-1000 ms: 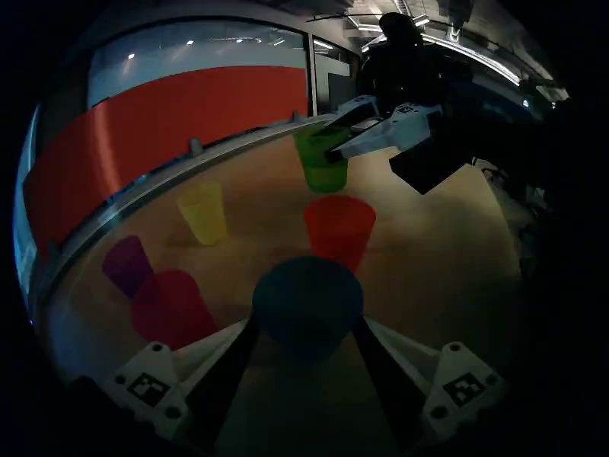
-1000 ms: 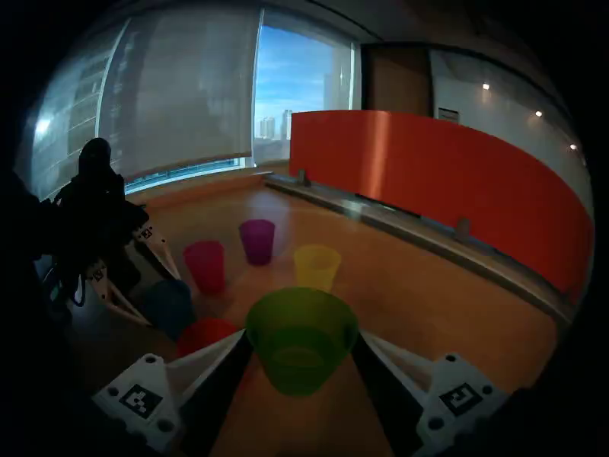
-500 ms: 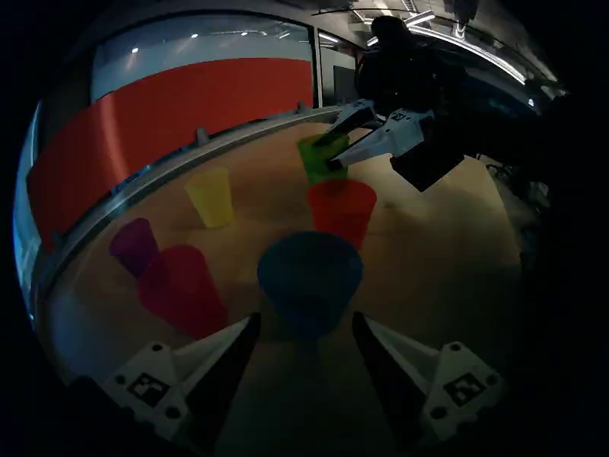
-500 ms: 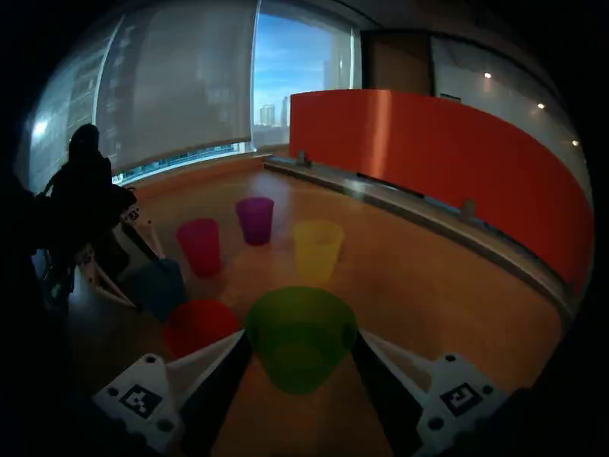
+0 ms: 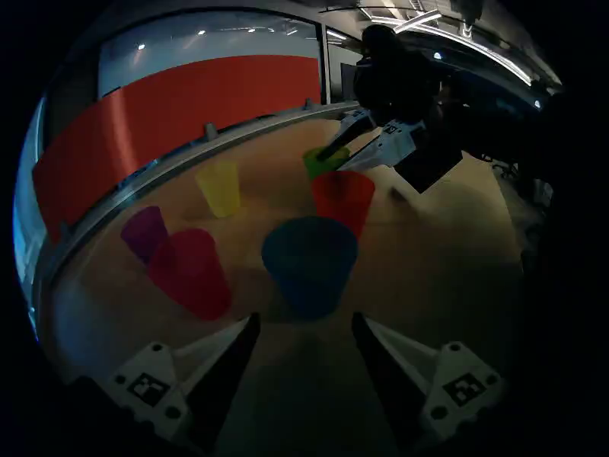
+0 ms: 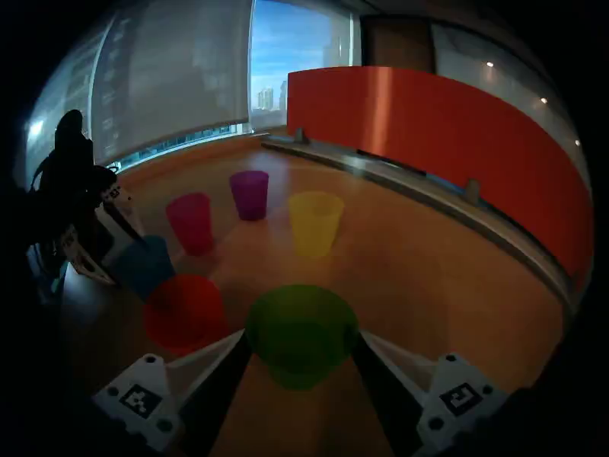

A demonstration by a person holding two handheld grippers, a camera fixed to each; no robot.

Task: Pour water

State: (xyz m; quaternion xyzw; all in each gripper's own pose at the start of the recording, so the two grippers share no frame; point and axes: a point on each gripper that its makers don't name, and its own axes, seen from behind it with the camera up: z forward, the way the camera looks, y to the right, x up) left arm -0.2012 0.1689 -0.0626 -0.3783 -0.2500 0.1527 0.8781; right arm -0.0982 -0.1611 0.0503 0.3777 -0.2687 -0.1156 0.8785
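1. Where the right gripper [image 6: 301, 340] closes, its fingers [image 6: 221, 364] press on both flanks of the green cup [image 6: 301, 320] just below the rim. The cup is gripped and looks upright (too dark to tell whether there is water inside, or whether its base is off the table).
2. The left gripper [image 5: 304, 326] has its fingers [image 5: 228, 356] spread wide and holds nothing. The blue cup [image 5: 308, 263] stands just ahead of the tips, apart from both.
3. Next outward, the red cup [image 6: 185, 312] stands just beside the green one, with the blue cup beyond it. Farther off are a crimson cup [image 6: 190, 221], a purple cup [image 6: 250, 194] and a yellow cup [image 6: 314, 221], all upright on the wooden table [image 6: 441, 289].
4. By my reading the pour has not begun, and the red or the blue cup is the likely receiver (I cannot tell which).
5. What could go wrong:
   - A thin cup wall pinched near the rim may buckle or slip as the cup tips, dropping it or spilling early.
   - Red and blue stand close together, so a badly aimed stream could fall between them onto the table.
   - The tilting cup or a finger could knock the red cup over.
   - The open left gripper, so near the blue cup, could nudge it away mid-pour.
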